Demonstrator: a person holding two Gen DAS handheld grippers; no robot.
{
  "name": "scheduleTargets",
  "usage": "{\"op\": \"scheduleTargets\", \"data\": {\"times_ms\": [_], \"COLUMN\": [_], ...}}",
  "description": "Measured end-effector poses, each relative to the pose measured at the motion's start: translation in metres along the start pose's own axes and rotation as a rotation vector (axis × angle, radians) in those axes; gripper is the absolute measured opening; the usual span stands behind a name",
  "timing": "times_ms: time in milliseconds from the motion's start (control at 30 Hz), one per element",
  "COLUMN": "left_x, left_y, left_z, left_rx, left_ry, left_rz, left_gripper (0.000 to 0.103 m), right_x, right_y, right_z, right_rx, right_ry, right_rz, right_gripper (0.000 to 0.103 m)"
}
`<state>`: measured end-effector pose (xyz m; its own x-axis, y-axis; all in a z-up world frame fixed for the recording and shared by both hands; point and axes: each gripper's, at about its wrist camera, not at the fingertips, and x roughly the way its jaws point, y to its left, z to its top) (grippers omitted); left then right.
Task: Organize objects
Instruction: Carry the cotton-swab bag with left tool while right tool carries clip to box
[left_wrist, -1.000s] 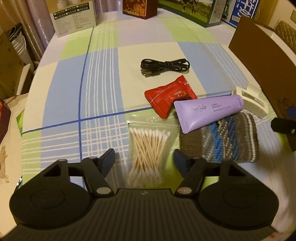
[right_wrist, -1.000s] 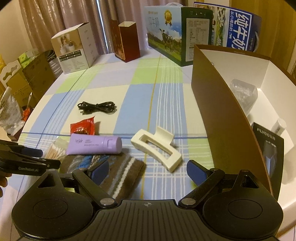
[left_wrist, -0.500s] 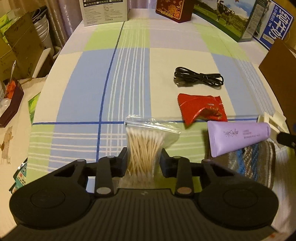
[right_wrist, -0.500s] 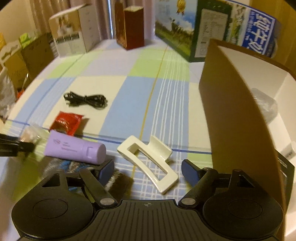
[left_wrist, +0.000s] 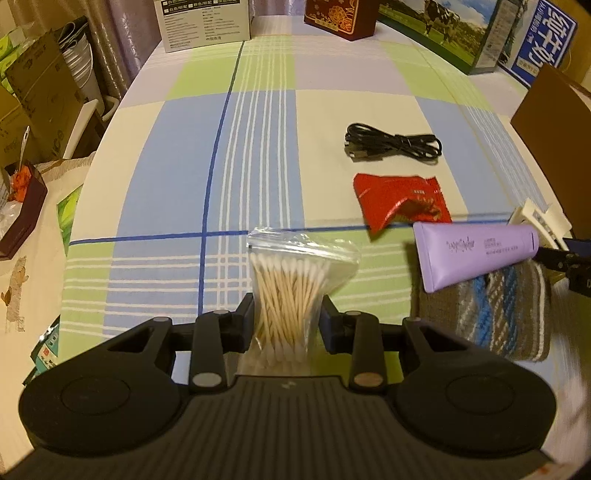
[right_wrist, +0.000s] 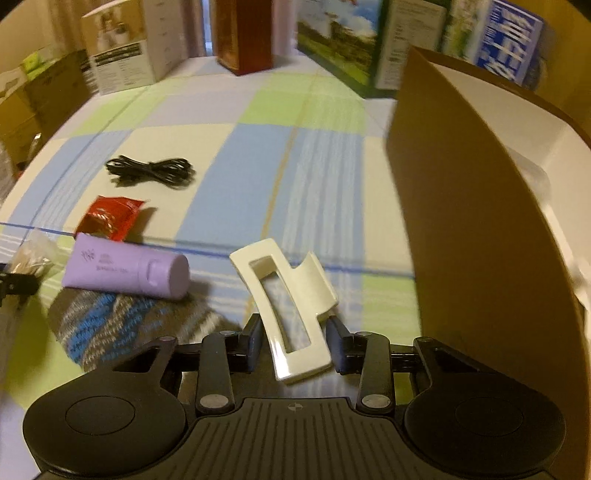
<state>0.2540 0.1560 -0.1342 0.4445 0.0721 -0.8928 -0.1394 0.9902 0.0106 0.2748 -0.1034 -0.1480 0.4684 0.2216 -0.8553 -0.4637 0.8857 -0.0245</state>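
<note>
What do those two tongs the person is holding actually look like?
Both look alike: the left tongs and right tongs are matte black plastic, with a ribbed body between two round discs, hinged link arms on silver pins, and dark blue pads on the fingertips. No cables or sleeves show.

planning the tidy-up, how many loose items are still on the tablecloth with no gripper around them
4: the black cable farthest back, the red snack packet nearer, the purple tube lying on the knitted pouch. More may lie outside the views.
</note>
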Motion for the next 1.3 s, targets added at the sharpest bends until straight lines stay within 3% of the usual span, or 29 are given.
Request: {"op": "scheduleTargets", "data": {"times_ms": [133,433,733,800,867,900,933,1033,1200,1300], "left_x": [-0.006,-0.029,-0.058,-0.063,-0.067,-0.068,-0.069,-0.069,-0.065,-0.063], "left_y": [-0.003,-0.014,-0.041,-0.049,-0.057,-0.061,-0.063,-0.072,-0.082,-0.086], "left_z": [-0.01,-0.05,-0.098,-0.105,-0.11,-0.112,-0.113,-0.115,-0.114,-0.11], "left_rx": [0.018,0.07,0.179,0.208,0.234,0.236,0.238,0.241,0.244,0.232], "left_ry": [0.006,0.037,0.069,0.075,0.082,0.084,0.085,0.081,0.068,0.065], "left_rz": [0.0,-0.034,-0.136,-0.169,-0.198,-0.205,-0.212,-0.208,-0.174,-0.16], "left_gripper": [0.03,0.029,0.029,0.029,0.029,0.03,0.033,0.042,0.042,0.035], "right_x": [-0.019,-0.067,-0.099,-0.103,-0.108,-0.109,-0.111,-0.107,-0.1,-0.098], "right_y": [0.002,-0.015,-0.029,-0.03,-0.03,-0.029,-0.028,-0.025,-0.017,-0.014], "right_z": [-0.023,-0.079,-0.123,-0.128,-0.128,-0.128,-0.128,-0.126,-0.125,-0.125], "right_rx": [0.055,0.111,0.137,0.131,0.117,0.108,0.095,0.058,0.0,-0.024], "right_ry": [0.023,0.056,0.104,0.102,0.075,0.061,0.044,0.042,0.026,0.012], "right_rz": [-0.019,0.074,0.15,0.176,0.174,0.174,0.174,0.18,0.181,0.172], "right_gripper": [0.034,0.032,0.033,0.036,0.046,0.057,0.058,0.058,0.057,0.04]}}
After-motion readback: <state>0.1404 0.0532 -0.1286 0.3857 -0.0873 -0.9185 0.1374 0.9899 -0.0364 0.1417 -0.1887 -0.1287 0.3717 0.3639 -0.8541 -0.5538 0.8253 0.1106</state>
